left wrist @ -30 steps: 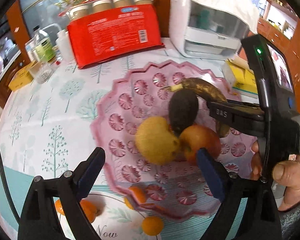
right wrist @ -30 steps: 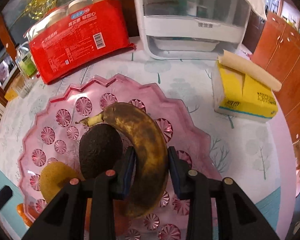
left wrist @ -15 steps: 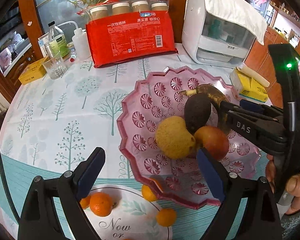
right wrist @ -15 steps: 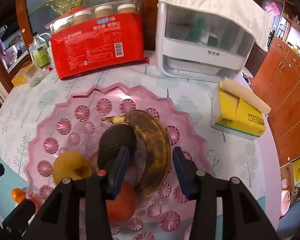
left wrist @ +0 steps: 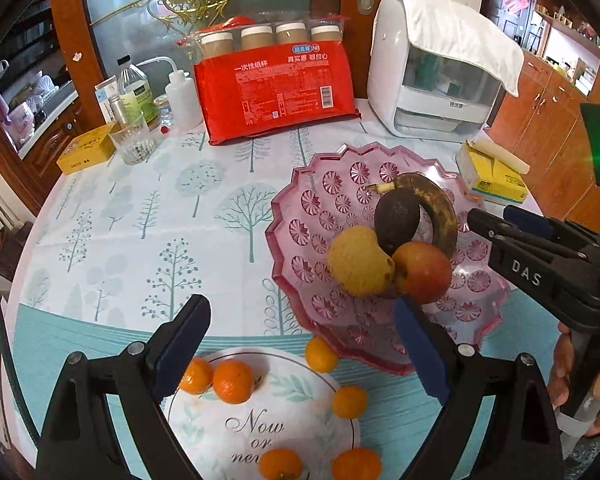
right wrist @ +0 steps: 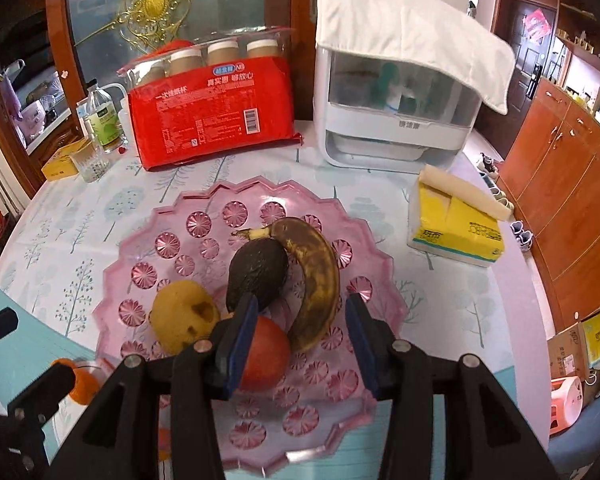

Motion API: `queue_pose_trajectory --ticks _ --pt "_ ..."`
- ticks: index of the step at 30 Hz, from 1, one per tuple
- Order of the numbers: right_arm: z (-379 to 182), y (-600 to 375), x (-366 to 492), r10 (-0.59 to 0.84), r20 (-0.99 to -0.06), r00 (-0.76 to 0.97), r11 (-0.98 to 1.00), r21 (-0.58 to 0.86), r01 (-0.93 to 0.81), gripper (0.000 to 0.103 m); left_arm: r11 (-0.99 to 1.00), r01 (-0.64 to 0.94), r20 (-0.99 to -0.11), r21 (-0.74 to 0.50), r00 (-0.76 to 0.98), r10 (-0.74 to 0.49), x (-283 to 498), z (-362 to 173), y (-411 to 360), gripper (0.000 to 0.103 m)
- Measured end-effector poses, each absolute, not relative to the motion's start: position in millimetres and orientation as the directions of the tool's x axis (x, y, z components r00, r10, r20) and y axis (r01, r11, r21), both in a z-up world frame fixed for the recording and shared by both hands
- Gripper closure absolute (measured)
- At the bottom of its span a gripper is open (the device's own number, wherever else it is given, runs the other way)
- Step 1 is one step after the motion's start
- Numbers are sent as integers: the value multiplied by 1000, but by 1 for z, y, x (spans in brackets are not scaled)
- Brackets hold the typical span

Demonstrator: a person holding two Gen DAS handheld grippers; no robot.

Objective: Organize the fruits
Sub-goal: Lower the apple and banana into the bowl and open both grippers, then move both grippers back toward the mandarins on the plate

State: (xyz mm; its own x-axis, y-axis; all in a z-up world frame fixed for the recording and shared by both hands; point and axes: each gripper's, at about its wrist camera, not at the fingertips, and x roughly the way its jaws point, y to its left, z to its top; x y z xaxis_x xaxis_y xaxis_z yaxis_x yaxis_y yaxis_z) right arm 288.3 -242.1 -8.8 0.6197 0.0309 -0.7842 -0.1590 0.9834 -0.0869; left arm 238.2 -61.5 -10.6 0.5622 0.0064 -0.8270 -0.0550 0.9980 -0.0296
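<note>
A pink glass fruit dish [left wrist: 300, 240] [right wrist: 140, 264] holds a brown banana [left wrist: 440, 208] [right wrist: 320, 280], a dark avocado [left wrist: 396, 220] [right wrist: 256, 272], a yellow pear [left wrist: 358, 262] [right wrist: 184, 316] and a red apple [left wrist: 424, 276] [right wrist: 266, 356]. Several small oranges [left wrist: 232, 380] lie on and around a white plate [left wrist: 220, 432] in front of the dish. My left gripper [left wrist: 300, 356] is open and empty above the plate. My right gripper [right wrist: 302, 336] is open, just behind the banana's near end; it also shows in the left wrist view [left wrist: 500, 224].
At the back stand a red pack of paper cups [left wrist: 276, 88] [right wrist: 212, 116], a white cloth-topped appliance [left wrist: 432, 76] [right wrist: 392, 96], bottles [left wrist: 136, 92] and a glass [left wrist: 134, 140]. A yellow tissue pack [left wrist: 496, 176] [right wrist: 456, 224] lies right of the dish.
My right gripper has opened, let go of the banana in the dish and drawn back. My left gripper has pulled back and up, so the plate with oranges shows.
</note>
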Motion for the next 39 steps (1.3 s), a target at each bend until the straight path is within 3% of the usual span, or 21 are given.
queue_pose_trajectory --ticks 21,39 --pt "40 -224 191 -1 -739 674 990 -97 -105 57 999 49 -799 -4 601 -33 178 31 -22 11" --pt "54 -192 113 -57 -729 682 995 -97 -20 57 990 139 -805 2 588 -81 143 29 32 11"
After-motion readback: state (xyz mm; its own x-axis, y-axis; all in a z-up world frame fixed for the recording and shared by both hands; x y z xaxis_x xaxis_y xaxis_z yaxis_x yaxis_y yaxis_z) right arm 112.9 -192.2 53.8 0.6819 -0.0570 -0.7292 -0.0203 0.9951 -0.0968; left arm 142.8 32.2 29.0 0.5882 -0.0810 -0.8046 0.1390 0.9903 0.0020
